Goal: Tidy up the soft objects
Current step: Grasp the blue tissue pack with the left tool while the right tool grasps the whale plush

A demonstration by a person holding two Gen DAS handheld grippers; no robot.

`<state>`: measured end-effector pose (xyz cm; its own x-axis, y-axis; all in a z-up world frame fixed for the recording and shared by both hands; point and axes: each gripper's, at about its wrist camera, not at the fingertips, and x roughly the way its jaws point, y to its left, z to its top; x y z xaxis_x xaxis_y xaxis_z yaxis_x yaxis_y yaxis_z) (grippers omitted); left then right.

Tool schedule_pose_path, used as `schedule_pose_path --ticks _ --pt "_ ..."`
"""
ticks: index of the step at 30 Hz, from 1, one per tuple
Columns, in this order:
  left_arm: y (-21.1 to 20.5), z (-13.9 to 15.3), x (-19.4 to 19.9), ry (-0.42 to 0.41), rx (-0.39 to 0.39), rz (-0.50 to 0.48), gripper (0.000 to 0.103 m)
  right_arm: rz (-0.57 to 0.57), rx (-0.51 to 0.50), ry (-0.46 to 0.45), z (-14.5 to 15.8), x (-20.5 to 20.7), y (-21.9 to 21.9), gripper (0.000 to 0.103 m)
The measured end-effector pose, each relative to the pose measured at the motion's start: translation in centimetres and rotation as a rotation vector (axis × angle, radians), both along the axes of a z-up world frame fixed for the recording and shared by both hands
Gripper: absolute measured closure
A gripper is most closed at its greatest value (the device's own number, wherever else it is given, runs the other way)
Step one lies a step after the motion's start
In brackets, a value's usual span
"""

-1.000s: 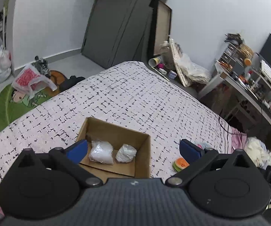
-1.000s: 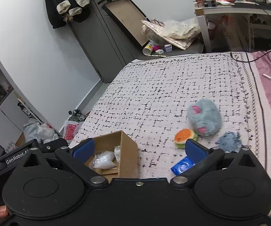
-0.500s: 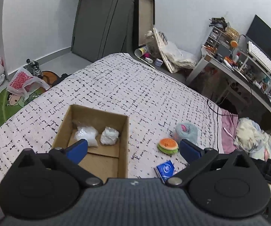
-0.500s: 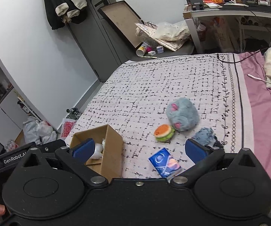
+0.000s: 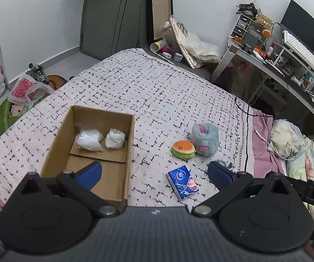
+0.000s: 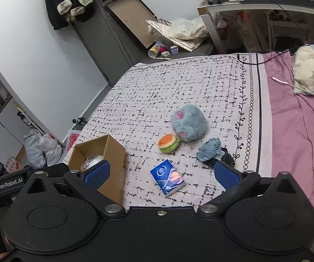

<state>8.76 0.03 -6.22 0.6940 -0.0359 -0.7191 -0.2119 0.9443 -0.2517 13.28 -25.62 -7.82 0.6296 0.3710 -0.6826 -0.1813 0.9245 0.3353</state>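
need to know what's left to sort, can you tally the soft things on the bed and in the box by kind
White plastic-wrapped bundles, in the cardboard box: 2
Blue-grey plush toy: 1
Burger squishy: 1
Blue tissue pack: 1
Blue fuzzy scrunchie-like item: 1
Total: 6, with 4 still outside the box
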Motion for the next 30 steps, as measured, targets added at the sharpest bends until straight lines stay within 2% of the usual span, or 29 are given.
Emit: schedule_pose_path --ticks 18,20,23,25,27,30 --pt "-4.0 -1.8 2.2 0.009 -0.017 -0.018 0.001 -0.127 0.068 0.043 -2.2 1.8 -6.3 0.001" --pt "-4.5 -2.4 2.7 0.016 -0.027 -0.022 0.001 -0.158 0.076 0.048 -2.7 2.2 -6.9 0.004" --pt "-5.3 -3.2 3.4 0.024 -0.027 -0.033 0.001 -0.204 0.101 0.066 -4.0 2.8 -7.8 0.02" --pt "-5.7 -3.8 4.0 0.031 -0.021 -0.036 0.002 -0.225 0.143 0.102 -4.9 3.4 -8.4 0.034" --pt "-6.0 -4.4 4.4 0.04 -0.027 -0.038 0.003 -0.232 0.179 0.125 -5.7 4.0 -8.7 0.039" --pt "-6.4 -5.2 5.2 0.054 -0.031 -0.04 0.003 -0.23 0.204 0.137 -6.4 4.9 -8.8 0.04"
